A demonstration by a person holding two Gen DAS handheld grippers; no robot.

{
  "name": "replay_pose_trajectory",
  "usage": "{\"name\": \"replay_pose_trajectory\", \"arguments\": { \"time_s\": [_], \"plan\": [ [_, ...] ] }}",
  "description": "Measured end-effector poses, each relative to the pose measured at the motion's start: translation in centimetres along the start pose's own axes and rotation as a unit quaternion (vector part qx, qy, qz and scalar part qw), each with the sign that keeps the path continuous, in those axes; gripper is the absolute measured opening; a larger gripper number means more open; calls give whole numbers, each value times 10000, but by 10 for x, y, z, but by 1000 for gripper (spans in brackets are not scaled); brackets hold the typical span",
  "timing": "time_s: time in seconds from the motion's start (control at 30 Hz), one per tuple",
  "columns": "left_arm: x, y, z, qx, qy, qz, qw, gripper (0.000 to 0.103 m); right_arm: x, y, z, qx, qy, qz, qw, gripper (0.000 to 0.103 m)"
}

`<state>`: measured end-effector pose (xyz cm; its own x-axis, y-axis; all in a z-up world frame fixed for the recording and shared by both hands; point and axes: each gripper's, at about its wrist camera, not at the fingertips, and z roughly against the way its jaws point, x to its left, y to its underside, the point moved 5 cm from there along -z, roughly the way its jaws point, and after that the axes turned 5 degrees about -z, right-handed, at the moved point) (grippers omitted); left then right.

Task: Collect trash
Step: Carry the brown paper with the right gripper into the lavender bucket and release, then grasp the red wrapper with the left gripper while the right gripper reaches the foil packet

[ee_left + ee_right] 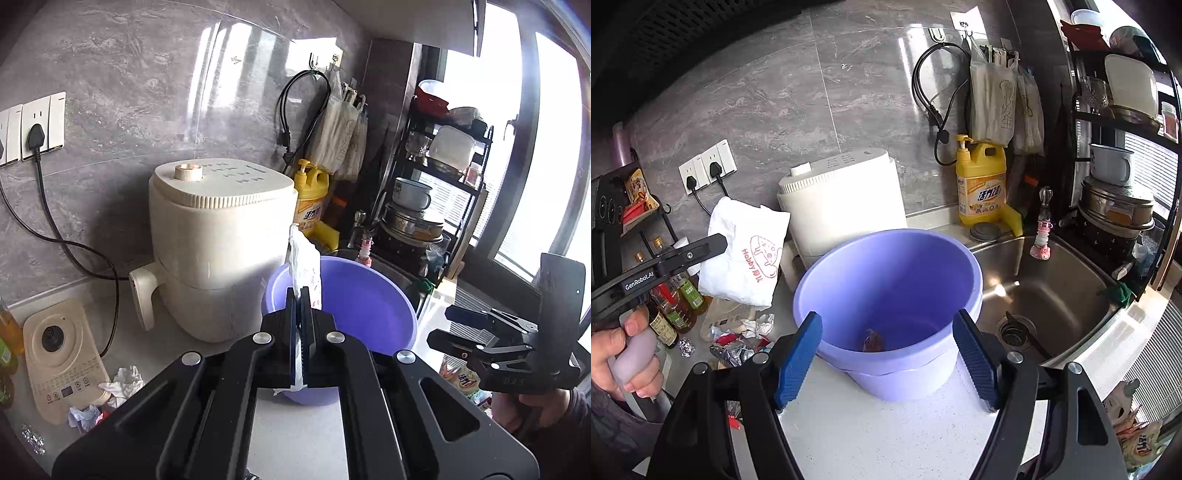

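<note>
My left gripper [300, 295] is shut on a white paper bag [306, 264] with red print and holds it up, just left of the purple bucket [369, 295]. In the right wrist view the same bag [746, 254] hangs from the left gripper [722, 240], up and left of the bucket [894, 365]. My right gripper [888, 354] is open and empty, its blue pads [798, 358] on either side of the bucket's near rim. A small brown wrapper [873, 339] lies in the bucket. Crumpled tissue and wrappers [746, 339] lie on the counter left of the bucket, also in the left wrist view [107, 398].
A cream appliance [218, 243] stands behind the bucket. A yellow detergent jug [980, 184] and a steel sink [1045, 295] are to the right, with a black dish rack [1119, 166] beyond. Oil bottles [676, 299] stand at left. A snack packet [1134, 439] lies at the counter's right edge.
</note>
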<state>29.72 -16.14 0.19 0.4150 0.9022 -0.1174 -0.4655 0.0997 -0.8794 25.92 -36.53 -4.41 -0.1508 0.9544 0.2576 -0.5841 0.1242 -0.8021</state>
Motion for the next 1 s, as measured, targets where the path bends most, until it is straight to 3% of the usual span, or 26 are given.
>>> {"name": "replay_pose_trajectory", "arguments": {
  "time_s": [0.4, 0.43, 0.5, 0.57, 0.67, 0.8, 1.0],
  "plan": [
    [-38, -9, -58, 196, 586, -145, 9980, 6, -29, 7, 5, 27, 227, -245, 9994, 75],
    [-40, -9, -61, 246, 631, -129, 9976, 11, -31, 7, 5, 26, 234, -249, 9994, 75],
    [-40, -9, -61, 220, 472, -72, 9986, 68, -32, 6, 5, 16, 230, -252, 9994, 75],
    [-36, -9, -51, 1, 385, -32, 9993, 73, -33, 5, 4, -8, 217, -269, 9994, 80],
    [-26, -4, -41, 83, 162, -52, 9998, 80, -29, 3, 1, -59, 153, -275, 9995, 88],
    [-3, 8, -18, 160, -196, 58, 9997, 89, -13, 3, -8, -7, -6, -202, 9998, 91],
    [25, 25, 29, 160, -767, 201, 9967, 93, 22, -2, -12, -44, -267, 1, 9996, 95]
  ]
}}
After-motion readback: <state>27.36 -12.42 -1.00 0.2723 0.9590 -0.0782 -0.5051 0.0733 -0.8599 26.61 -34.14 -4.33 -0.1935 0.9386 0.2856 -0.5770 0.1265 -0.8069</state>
